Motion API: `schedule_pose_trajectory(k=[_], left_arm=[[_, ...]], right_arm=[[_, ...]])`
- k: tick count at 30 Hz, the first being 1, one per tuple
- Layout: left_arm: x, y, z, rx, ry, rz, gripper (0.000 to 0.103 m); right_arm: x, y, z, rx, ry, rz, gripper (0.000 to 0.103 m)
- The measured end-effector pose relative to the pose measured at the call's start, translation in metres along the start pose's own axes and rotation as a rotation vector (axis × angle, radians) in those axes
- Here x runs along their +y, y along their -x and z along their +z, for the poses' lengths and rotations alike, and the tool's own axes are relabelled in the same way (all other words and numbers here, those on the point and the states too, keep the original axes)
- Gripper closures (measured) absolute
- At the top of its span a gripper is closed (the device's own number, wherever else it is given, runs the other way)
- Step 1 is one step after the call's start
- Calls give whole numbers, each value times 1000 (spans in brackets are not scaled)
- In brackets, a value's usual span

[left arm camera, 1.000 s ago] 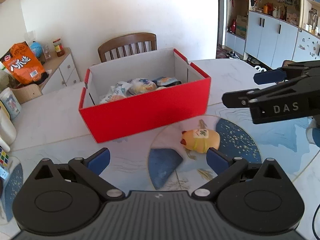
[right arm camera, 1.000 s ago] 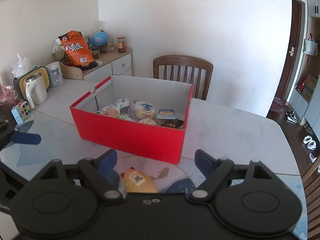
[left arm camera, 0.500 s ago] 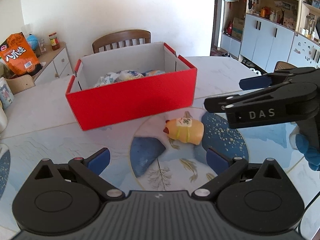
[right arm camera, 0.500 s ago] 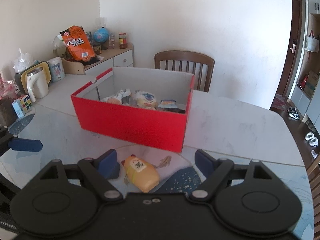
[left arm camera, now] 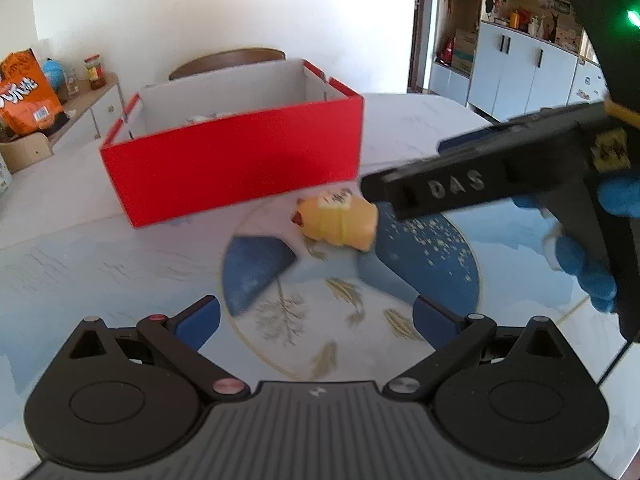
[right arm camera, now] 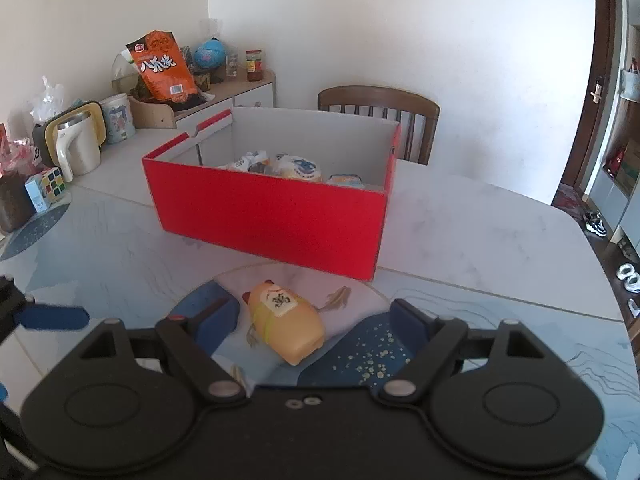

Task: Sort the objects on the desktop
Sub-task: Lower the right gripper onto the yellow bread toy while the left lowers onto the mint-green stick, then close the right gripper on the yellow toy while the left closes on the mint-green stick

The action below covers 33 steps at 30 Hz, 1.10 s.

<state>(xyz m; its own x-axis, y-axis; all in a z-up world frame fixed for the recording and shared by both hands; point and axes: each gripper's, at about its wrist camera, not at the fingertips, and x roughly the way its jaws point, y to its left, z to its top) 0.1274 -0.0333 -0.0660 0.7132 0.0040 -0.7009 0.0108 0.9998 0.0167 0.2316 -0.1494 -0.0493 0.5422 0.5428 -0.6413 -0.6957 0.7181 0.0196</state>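
Note:
A yellow squishy toy [right arm camera: 285,326] with a white label lies on the blue-and-white table pattern, just in front of the red box [right arm camera: 272,214]. My right gripper [right arm camera: 316,326] is open and hovers low over the toy, which lies between its blue pads. The left wrist view shows the toy [left arm camera: 340,220] with the right gripper's fingers [left arm camera: 472,186] above its right end. My left gripper [left arm camera: 316,322] is open and empty, well short of the toy. The box [left arm camera: 236,164] holds several wrapped snacks [right arm camera: 298,168].
A wooden chair [right arm camera: 380,120] stands behind the box. On the left are a kettle [right arm camera: 78,144], a Rubik's cube [right arm camera: 46,188] and a sideboard with an orange snack bag [right arm camera: 164,68]. The table edge [right arm camera: 600,256] curves on the right.
My right gripper has moved forward and down over the toy, which now lies between its open pads. My left gripper has dropped lower and drifted left; the box looks nearer.

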Motion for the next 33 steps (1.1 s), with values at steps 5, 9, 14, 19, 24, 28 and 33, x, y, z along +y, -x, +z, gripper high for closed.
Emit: schedule_pose_trajectory(k=[5,9,14,19,24,28,33], left_arm=[[-15,0,-14,-18,-21,-39,0],[-23,-2,-24,-38,-24,-58,0],[-29,-6,-39,-36,-45,-82,0],[-38,-10,-52,-23,-63,-73,0],[-41,-14,-61,-32,-87,-54,0],[-40,-16,-68,-39,-76,-42,0],[-44,-19,-74,-34,-72,-34,0]], right_arm=[[-3,-8,-5,9,3,3,18],[-5,-17,-9,19,4,9,18],[-6,-25,-11,25,-9,17,18],[-6,-31,-13,31,-6,22,18],[-5,-38,-18,37,-11,23,18],[-1,-42,-22,46,-1,27,18],[3,-49,-24,55,13,23,18]])
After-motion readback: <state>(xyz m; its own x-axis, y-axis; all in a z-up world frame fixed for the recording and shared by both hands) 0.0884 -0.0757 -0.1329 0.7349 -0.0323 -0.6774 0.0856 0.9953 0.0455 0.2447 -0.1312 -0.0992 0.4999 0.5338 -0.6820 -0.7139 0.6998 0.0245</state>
